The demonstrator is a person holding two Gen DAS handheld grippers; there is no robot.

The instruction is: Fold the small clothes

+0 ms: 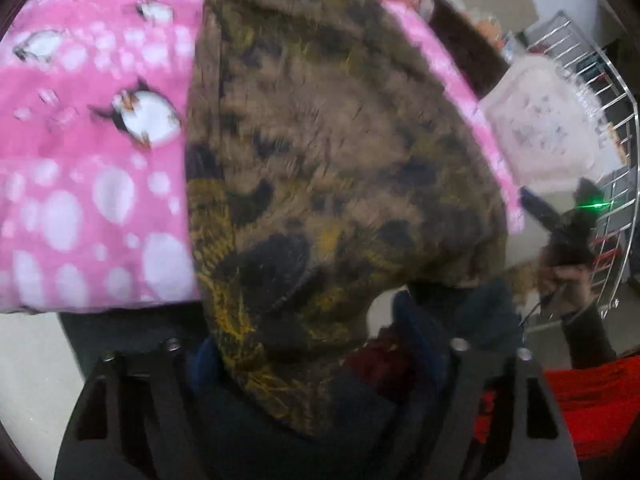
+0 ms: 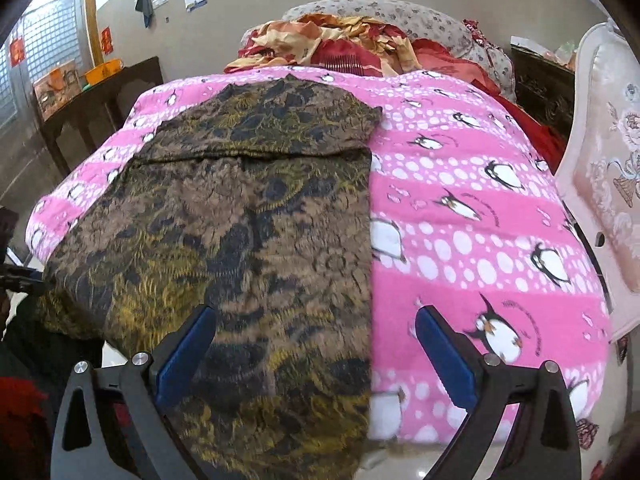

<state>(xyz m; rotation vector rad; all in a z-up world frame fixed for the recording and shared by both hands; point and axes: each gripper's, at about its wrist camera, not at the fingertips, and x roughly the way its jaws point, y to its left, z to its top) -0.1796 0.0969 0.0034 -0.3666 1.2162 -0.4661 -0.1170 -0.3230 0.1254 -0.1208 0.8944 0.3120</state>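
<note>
A brown, yellow and black patterned garment (image 2: 248, 216) lies spread on a pink penguin blanket (image 2: 480, 208), with a folded edge across its upper part. My right gripper (image 2: 316, 344) is open, its blue-padded fingers (image 2: 444, 352) on either side of the garment's near right edge, holding nothing. In the left wrist view the same garment (image 1: 320, 168) drapes over my left gripper (image 1: 320, 364), which is mostly hidden under the cloth; the cloth seems to hang from it. The pink blanket (image 1: 88, 168) lies to its left.
Bedding in red and orange (image 2: 344, 44) is piled at the far end of the bed. A padded white headboard (image 2: 604, 176) stands at the right. A dark wooden table (image 2: 100, 100) stands at the left. A metal rack (image 1: 600, 120) is at the right in the left wrist view.
</note>
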